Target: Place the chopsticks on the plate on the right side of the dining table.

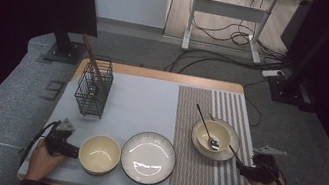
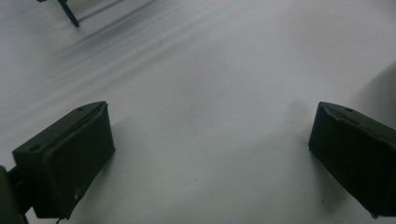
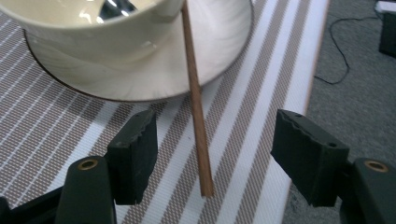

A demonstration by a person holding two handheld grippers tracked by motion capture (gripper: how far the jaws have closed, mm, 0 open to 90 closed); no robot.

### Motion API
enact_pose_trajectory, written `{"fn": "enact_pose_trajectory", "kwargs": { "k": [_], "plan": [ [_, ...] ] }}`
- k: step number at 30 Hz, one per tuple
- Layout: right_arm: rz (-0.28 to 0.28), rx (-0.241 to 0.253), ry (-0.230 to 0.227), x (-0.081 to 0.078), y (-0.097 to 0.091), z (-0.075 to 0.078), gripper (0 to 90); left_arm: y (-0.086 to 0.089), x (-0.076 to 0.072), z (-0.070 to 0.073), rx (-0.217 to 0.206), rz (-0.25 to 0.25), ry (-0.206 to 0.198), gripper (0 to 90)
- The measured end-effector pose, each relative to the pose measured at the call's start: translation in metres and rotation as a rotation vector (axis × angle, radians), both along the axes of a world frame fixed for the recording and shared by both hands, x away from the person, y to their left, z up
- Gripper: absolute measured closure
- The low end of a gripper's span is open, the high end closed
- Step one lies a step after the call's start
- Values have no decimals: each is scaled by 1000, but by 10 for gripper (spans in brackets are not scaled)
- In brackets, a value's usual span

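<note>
A wooden chopstick point(image 3: 196, 102) leans with its far end on a cream saucer point(image 3: 219, 51) and its near end on the striped mat. It lies between the jaws of my right gripper point(image 3: 215, 140), which stand open and clear of it on both sides. The saucer carries a cream bowl point(image 1: 224, 132) with a metal spoon point(image 1: 205, 124) in it. In the high view the chopstick point(image 1: 235, 155) runs from the saucer toward my right gripper point(image 1: 242, 169). My left gripper point(image 2: 210, 149) is open over the bare grey mat, beside an empty cream bowl point(image 1: 99, 153).
A white plate point(image 1: 148, 157) sits at the front middle. A black wire basket point(image 1: 92, 91) at the back left holds wooden chopsticks point(image 1: 92, 55). The striped placemat point(image 1: 189, 173) reaches almost to the table's right edge, with grey floor and cables beyond.
</note>
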State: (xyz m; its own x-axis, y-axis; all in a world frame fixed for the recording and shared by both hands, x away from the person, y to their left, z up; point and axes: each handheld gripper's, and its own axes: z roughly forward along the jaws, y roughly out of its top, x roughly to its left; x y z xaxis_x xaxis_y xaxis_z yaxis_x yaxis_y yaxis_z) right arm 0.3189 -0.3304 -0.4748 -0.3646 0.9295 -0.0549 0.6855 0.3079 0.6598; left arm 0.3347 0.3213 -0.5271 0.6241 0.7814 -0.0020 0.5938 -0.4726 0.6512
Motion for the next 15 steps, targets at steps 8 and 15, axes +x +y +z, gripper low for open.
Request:
{"fn": "enact_pose_trajectory", "kwargs": {
  "k": [8, 15],
  "plan": [
    [-56, 14, -8, -11, -9, -8, 311, 0, 0, 0, -1, 1, 0, 0],
    [-90, 9, 6, -15, -17, -15, 327, 0, 0, 0, -1, 1, 0, 0]
  ]
}}
